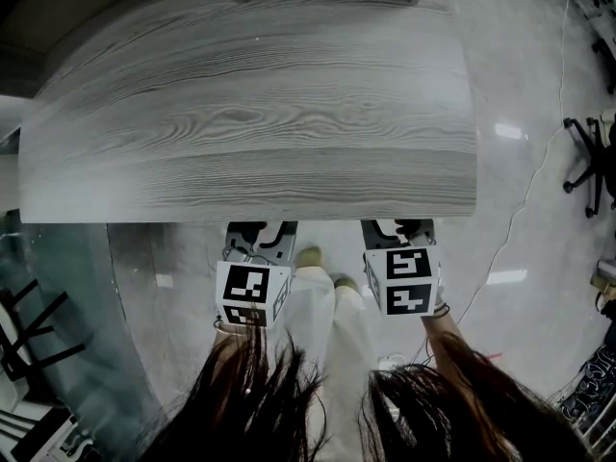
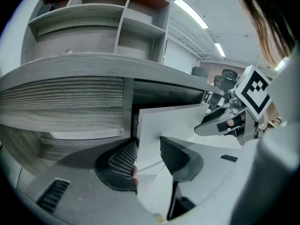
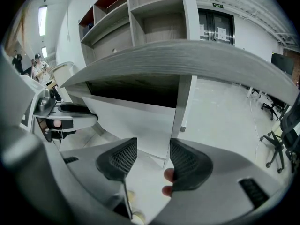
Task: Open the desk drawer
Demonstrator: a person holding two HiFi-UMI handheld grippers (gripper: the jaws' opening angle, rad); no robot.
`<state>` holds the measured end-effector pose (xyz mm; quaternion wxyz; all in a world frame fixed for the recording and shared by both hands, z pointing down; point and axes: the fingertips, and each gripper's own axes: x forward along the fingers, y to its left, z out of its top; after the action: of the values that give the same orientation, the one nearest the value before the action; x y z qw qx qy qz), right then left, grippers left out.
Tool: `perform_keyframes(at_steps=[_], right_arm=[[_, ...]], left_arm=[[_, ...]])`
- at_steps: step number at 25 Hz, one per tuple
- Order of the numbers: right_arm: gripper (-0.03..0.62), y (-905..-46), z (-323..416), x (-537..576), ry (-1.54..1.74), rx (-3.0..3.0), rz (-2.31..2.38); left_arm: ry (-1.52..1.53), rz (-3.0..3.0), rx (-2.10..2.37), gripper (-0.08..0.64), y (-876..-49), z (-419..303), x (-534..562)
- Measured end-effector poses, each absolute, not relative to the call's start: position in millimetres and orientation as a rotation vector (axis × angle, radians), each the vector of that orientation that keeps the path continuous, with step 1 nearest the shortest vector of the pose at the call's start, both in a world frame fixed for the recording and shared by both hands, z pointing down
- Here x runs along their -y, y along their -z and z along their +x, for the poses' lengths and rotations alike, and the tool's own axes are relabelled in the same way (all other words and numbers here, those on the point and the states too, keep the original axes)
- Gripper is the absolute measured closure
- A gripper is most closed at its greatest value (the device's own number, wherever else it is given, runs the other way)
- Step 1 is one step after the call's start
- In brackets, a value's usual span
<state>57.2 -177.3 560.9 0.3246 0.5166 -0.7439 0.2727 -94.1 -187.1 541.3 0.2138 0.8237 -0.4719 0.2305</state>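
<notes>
Two grippers (image 2: 149, 156) (image 3: 152, 159) gape before seemingly one drawer (image 3: 122, 118).

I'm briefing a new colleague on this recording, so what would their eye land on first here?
The broad grey wood-grain desk top fills the upper half of the head view. Just below its near edge sit the left gripper and the right gripper, side by side, both with jaws apart. Under the desk top, a white drawer front shows past both sets of jaws.
</notes>
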Motion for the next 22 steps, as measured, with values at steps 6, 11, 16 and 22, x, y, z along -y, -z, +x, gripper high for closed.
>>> perform_keyframes(at_steps=[6, 11, 16, 22], right_arm=[[0.388, -562, 58, 179, -0.708, 1.946, 1.359], [0.388, -559, 54, 178, -0.702, 1.949, 1.371], [0.387, -561, 55, 180, -0.695, 1.945, 1.378], [0.387, -562, 56, 179, -0.682, 1.94, 1.369]], left_arm=[[-0.648, 2.301, 1.302, 0.417, -539, -93, 187], [-0.635, 2.265, 1.296, 0.417, -556, -96, 176], [-0.624, 2.279, 1.299, 0.417, -551, -93, 181], [-0.647, 2.297, 1.316, 0.417, -540, -93, 187]])
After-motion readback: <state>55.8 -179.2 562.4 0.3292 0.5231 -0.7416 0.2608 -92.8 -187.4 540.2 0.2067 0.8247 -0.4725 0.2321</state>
